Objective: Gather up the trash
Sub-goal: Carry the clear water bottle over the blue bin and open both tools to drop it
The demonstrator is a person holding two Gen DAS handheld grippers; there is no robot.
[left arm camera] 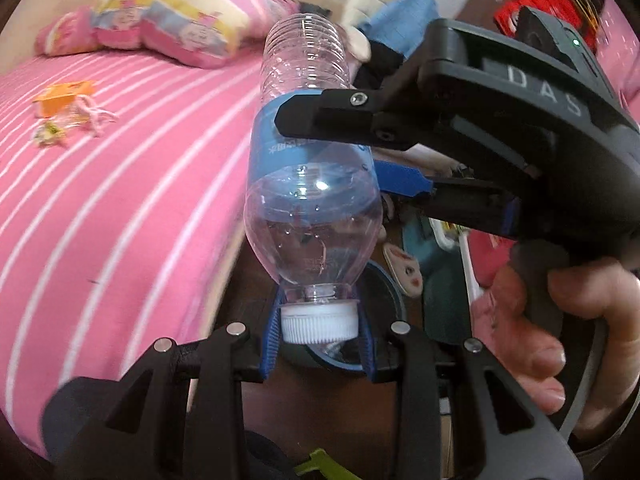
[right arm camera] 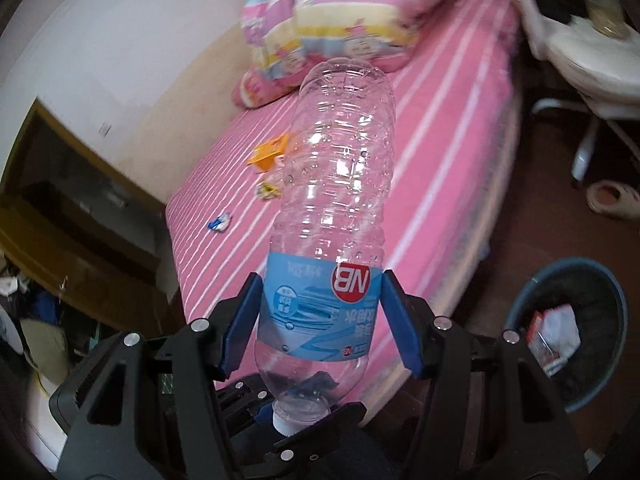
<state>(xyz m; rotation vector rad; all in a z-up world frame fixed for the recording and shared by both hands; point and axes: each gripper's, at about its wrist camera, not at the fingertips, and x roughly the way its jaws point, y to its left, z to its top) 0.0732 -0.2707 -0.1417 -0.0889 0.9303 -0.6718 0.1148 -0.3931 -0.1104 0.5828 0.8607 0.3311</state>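
An empty clear plastic bottle (left arm camera: 304, 184) with a blue label hangs cap-down over the edge of the pink striped bed (left arm camera: 120, 200). My left gripper (left arm camera: 318, 320) is shut on its white cap, blue pads pressing both sides. My right gripper (left arm camera: 332, 148) comes in from the right and clamps the labelled waist. In the right wrist view the bottle (right arm camera: 336, 184) stands between the right gripper's (right arm camera: 322, 312) blue pads, with the left gripper (right arm camera: 296, 420) below at the cap. An orange wrapper (right arm camera: 268, 154) and small scraps (right arm camera: 219, 222) lie on the bed.
A dark round trash bin (right arm camera: 520, 300) with paper inside stands on the floor to the right of the bed. A striped quilt (right arm camera: 340, 12) lies at the head end. A white chair (right arm camera: 592, 64) and a slipper (right arm camera: 612, 200) are at far right. A hand (left arm camera: 536, 320) grips the right handle.
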